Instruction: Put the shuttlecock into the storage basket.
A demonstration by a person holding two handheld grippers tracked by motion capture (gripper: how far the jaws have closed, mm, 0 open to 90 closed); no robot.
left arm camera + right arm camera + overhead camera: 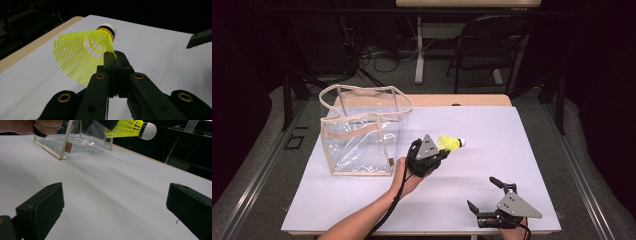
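While the clear bag (362, 131) stands open-topped near the bench's (512, 130) far left corner with nothing inside that I can see, I count the job as roughly halfway: the pick is made, the drop is not. Just to the right of the bag, my left gripper (443, 151) has its fingers (110, 62) clenched on the yellow shuttlecock (451, 143), pinching the edge of its mesh skirt. In the left gripper view the skirt fans out to the left of the fingers and the white cork (108, 26) points away from me. The shuttlecock looks lifted off the bench, near its middle, beside the bag rather than over its mouth. Further right, close to the near right corner, my right gripper (484, 195) sits with its fingers (42, 208) released, spread wide over bare bench, nothing between them.

What I judge is left: carry the shuttlecock leftward and up over the bag's rim, then let go so it falls inside. The thin pinch on the mesh might slip on the way.
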